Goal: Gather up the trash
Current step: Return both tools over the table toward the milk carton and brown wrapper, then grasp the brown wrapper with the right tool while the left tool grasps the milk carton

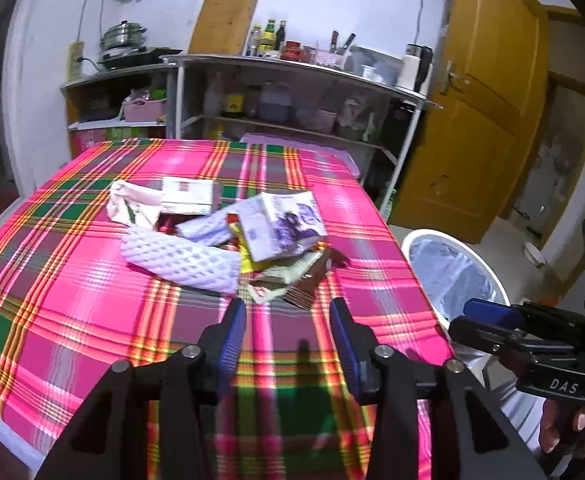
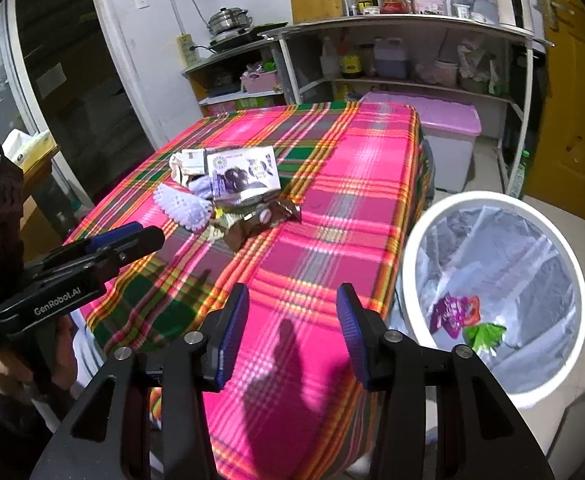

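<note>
A heap of trash lies on the pink plaid tablecloth [image 1: 72,280]: a white foam net [image 1: 180,260], a purple-printed carton [image 1: 280,224], a white box [image 1: 186,196] and brown wrappers [image 1: 308,276]. My left gripper [image 1: 288,308] hovers open just short of the heap, nothing between its blue pads. In the right wrist view the same carton [image 2: 244,178] and foam net [image 2: 182,208] sit farther off. My right gripper [image 2: 292,296] stands open and empty over the table's near corner. A white bin [image 2: 412,248] with a clear liner holds a purple wrapper [image 2: 450,312] and a green scrap [image 2: 484,334].
Metal shelves [image 1: 292,68] with bottles, a pot and a kettle stand behind the table. A pink-lidded storage box [image 2: 444,120] sits on the floor past the table. A yellow door [image 1: 484,112] is at the right. The bin [image 1: 420,240] stands off the table's right edge.
</note>
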